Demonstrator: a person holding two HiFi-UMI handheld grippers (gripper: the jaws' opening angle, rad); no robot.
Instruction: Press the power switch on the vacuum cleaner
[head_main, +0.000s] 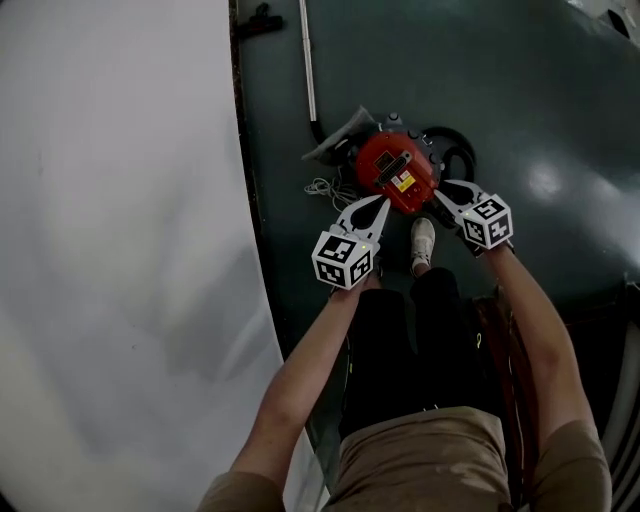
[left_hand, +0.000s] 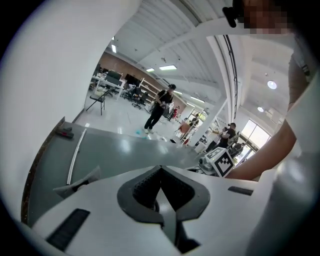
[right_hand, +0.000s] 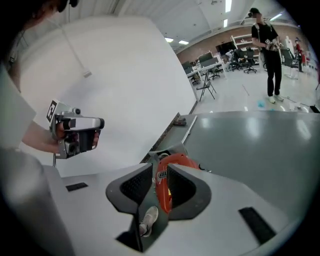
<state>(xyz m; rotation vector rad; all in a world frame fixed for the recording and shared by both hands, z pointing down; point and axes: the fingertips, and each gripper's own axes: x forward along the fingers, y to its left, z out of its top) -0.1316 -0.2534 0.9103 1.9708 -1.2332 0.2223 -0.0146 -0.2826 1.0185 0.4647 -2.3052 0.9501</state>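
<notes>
Head view showed a dark floor (head_main: 520, 120), with a white wall (head_main: 120, 250) at 9 o'clock. The red vacuum (head_main: 397, 172) stood on the floor at 12 o'clock from the person's shoe (head_main: 423, 243). The left hand-held gripper (head_main: 381, 205), at 7 o'clock of the vacuum, had its jaws together on nothing. The right hand-held gripper (head_main: 441, 192), at 4 o'clock, had its jaws slightly apart and empty. In the right gripper view the vacuum showed beyond their gap.
</notes>
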